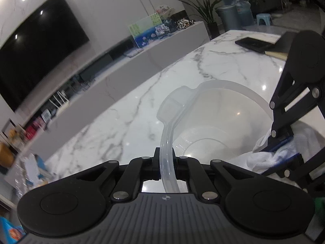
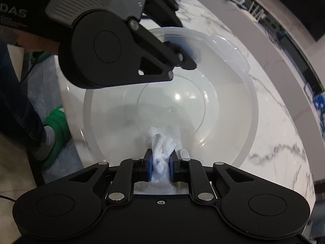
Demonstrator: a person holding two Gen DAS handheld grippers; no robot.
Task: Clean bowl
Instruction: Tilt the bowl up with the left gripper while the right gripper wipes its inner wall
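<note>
- The marble desk [image 1: 126, 109] is used as the work surface. Its wide bare top gives the bowl a flat seat, and a dark notebook-like item [image 1: 254, 43] is kept at the far edge, well apart from the wiping.
- The translucent plastic bowl [image 2: 223, 93] is stood upright on the desk near the edge closest to the person, so that both tools can reach it from above. In the left wrist view its rim and a pouring lip [image 1: 174, 103] are seen.
- The left tool [image 1: 165, 162] is clamped on the bowl's rim, one finger inside and one outside the wall. By this hold the bowl is probably kept from sliding or spinning under the cloth. In the right wrist view the same tool [image 2: 189, 61] is seen reaching in from the far side, opposite the cloth, so the wiping path is left free.
- The right tool [image 2: 160, 167] is closed on a bunched white cloth [image 2: 162, 142], which is pinched between its blue pads [image 2: 149, 165]. A wad is left sticking out ahead of the fingers, so that cloth rather than hard plastic is put against the bowl.
- The cloth is held low inside the bowl against the near inner wall. Whether it is pressed firmly cannot be told.
- The wiping is judged to be under way, with most of the inner surface yet to be covered; a small dark speck [image 2: 172, 111] is seen on the bottom.
</note>
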